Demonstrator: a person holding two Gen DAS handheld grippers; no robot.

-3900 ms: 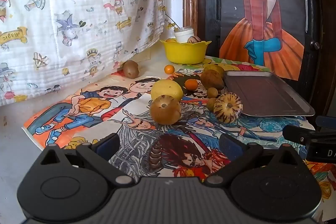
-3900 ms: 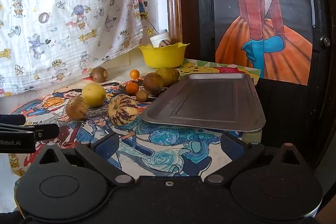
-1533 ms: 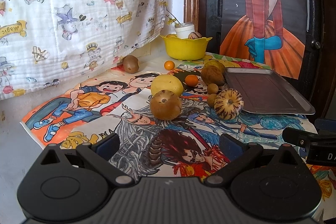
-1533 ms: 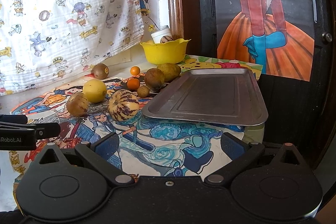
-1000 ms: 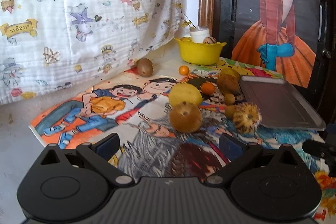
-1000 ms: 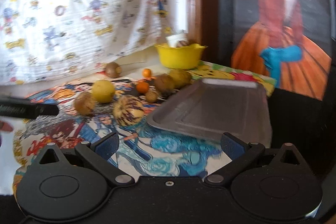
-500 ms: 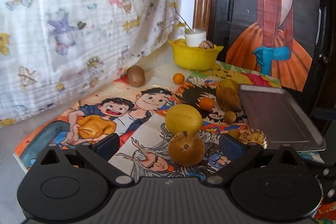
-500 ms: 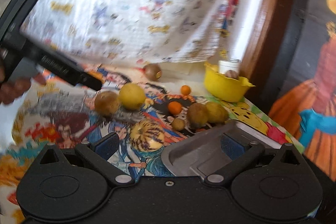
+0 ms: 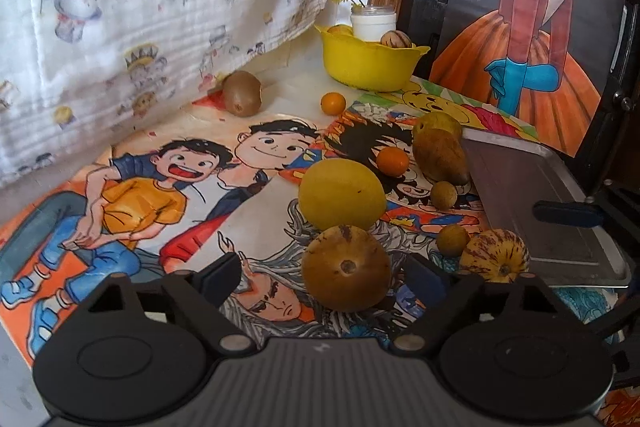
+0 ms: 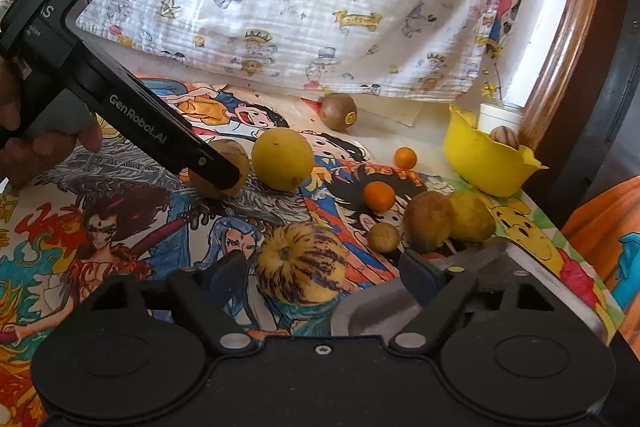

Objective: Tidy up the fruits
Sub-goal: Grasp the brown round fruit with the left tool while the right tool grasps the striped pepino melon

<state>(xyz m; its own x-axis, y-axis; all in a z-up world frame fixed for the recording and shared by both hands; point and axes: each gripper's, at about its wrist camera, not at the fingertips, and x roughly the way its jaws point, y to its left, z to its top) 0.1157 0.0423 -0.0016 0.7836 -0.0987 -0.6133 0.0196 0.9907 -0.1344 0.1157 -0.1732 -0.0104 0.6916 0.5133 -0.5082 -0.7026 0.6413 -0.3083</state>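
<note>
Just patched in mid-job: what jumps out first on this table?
The scattered fruit on the bright cartoon mat: a brown round fruit between the left gripper's fingers, a striped melon between the right gripper's. An empty metal tray lies right, a yellow bowl at the back.

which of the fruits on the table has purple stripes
The striped melon between the right gripper's fingers, beside the tray; the other fruits are plain yellow, brown or orange.

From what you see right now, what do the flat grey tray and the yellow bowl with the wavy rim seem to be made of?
The flat grey tray looks like metal, probably aluminium or steel: dull brushed grey with a rolled rim. The yellow bowl with the wavy rim looks like moulded plastic: uniform opaque colour, smooth and slightly glossy.
</note>
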